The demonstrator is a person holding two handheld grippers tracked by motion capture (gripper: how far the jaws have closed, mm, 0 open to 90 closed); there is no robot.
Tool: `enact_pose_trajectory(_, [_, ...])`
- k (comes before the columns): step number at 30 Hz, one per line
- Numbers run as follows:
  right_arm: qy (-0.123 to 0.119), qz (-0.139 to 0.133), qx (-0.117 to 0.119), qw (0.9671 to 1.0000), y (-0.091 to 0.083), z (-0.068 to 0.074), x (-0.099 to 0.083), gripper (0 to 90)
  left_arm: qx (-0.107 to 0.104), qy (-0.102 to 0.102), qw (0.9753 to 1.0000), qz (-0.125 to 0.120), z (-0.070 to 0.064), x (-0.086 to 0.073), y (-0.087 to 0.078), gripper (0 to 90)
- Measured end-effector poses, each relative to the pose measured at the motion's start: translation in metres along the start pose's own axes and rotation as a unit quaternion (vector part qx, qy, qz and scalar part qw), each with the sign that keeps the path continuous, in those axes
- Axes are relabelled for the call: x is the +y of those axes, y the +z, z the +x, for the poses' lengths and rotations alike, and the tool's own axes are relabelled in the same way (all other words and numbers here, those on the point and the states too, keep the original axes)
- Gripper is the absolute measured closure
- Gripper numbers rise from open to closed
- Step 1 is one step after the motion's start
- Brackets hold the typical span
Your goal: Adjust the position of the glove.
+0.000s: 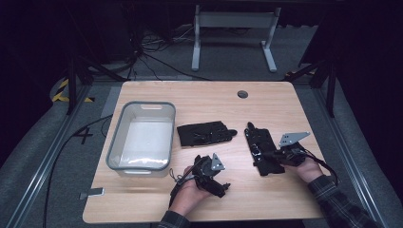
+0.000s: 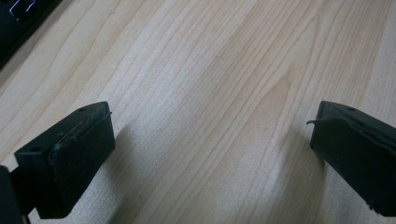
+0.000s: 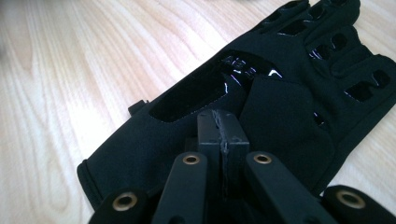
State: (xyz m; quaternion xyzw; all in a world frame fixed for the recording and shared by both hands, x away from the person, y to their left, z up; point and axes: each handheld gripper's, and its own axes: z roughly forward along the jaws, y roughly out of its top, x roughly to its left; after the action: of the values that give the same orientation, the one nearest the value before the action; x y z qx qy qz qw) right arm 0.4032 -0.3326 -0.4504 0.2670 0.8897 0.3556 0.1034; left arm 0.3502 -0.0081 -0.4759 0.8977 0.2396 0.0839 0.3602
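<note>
two black gloves lay on the wooden table (image 1: 199, 97), with a grey plastic bin (image 1: 141, 137) standing at the left, so the work looked like collecting the gloves into it, though that was only a guess. the right gripper (image 3: 223, 128) had its jaws pressed together and rested on the cuff end of the right-hand glove (image 3: 280, 100), near the wrist strap; whether any fabric was pinched between the pads could not be made out. that glove lay directly under and ahead of the tool, fingers pointing away from it. in the high view the same glove (image 1: 260, 147) lay lengthwise, away from the person, well apart from the bin. the left gripper (image 2: 210, 154) was spread wide above bare wood, holding nothing, probably kept ready. the other glove (image 1: 204, 134) lay between the bin and the first glove, just beyond the left gripper.
</note>
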Motion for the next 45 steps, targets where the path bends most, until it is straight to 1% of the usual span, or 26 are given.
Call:
enact_pose_trajectory(3, [0.001,0.004,0.000,1.0000,-0.003,0.002,-0.003,89.9,0.000,0.000,1.0000,0.000,0.000,0.000,0.000,0.2])
enact_pose_trajectory(8, [-0.003,0.012,-0.007,0.9999,-0.011,0.008,-0.009,89.9,0.001,0.001,1.0000,0.001,0.000,0.000,0.000,0.2])
enact_pose_trajectory(10, [-0.008,0.018,-0.010,0.9998,-0.016,0.014,-0.013,89.9,0.000,0.001,1.0000,0.001,0.000,0.000,0.000,0.2])
enact_pose_trajectory(14, [-0.010,0.021,-0.011,0.9997,-0.021,0.020,-0.017,89.9,0.000,0.001,1.0000,0.000,0.000,0.000,0.000,0.2])
enact_pose_trajectory(16, [-0.011,0.021,-0.008,0.9997,-0.024,0.023,-0.020,89.9,0.000,0.001,1.0000,0.000,0.000,0.000,0.000,0.2])
enact_pose_trajectory(19, [0.002,0.018,0.003,0.9998,-0.030,0.024,-0.028,89.9,0.000,0.001,1.0000,0.001,0.000,0.000,0.000,0.2])
enact_pose_trajectory(21, [0.005,0.018,0.008,0.9998,-0.034,0.026,-0.032,89.9,0.000,0.001,1.0000,0.001,0.000,0.000,0.000,0.2])
enact_pose_trajectory(27, [0.002,0.015,0.012,0.9998,-0.040,0.032,-0.036,89.7,0.000,0.001,1.0000,0.000,0.000,0.000,0.000,0.2])
enact_pose_trajectory(30, [0.007,-0.014,0.012,0.9998,-0.047,0.028,-0.030,89.7,0.000,0.001,1.0000,0.001,0.000,0.000,0.000,0.2])
enact_pose_trajectory(33, [0.010,-0.022,-0.001,0.9997,-0.048,0.018,-0.024,89.7,0.000,0.001,1.0000,0.000,0.000,0.000,0.000,0.2])
enact_pose_trajectory(37, [0.022,-0.033,-0.021,0.9990,-0.043,-0.003,-0.013,89.8,0.000,0.001,1.0000,0.000,0.000,0.000,0.000,0.2])
enact_pose_trajectory(39, [0.026,-0.033,-0.033,0.9986,-0.038,-0.012,-0.010,89.8,0.000,0.001,1.0000,0.000,0.000,0.000,0.000,0.2])
enact_pose_trajectory(42, [0.034,-0.028,-0.041,0.9982,-0.031,-0.023,-0.009,89.8,0.000,0.001,1.0000,0.000,0.000,0.000,0.000,0.2])
enact_pose_trajectory(44, [0.038,-0.020,-0.046,0.9980,-0.027,-0.029,-0.010,89.8,0.000,0.001,1.0000,0.000,0.000,0.000,0.000,0.2])
enact_pose_trajectory(45, [0.038,-0.020,-0.046,0.9980,-0.027,-0.029,-0.010,89.8,0.000,0.001,1.0000,0.000,0.000,0.000,0.000,0.2])
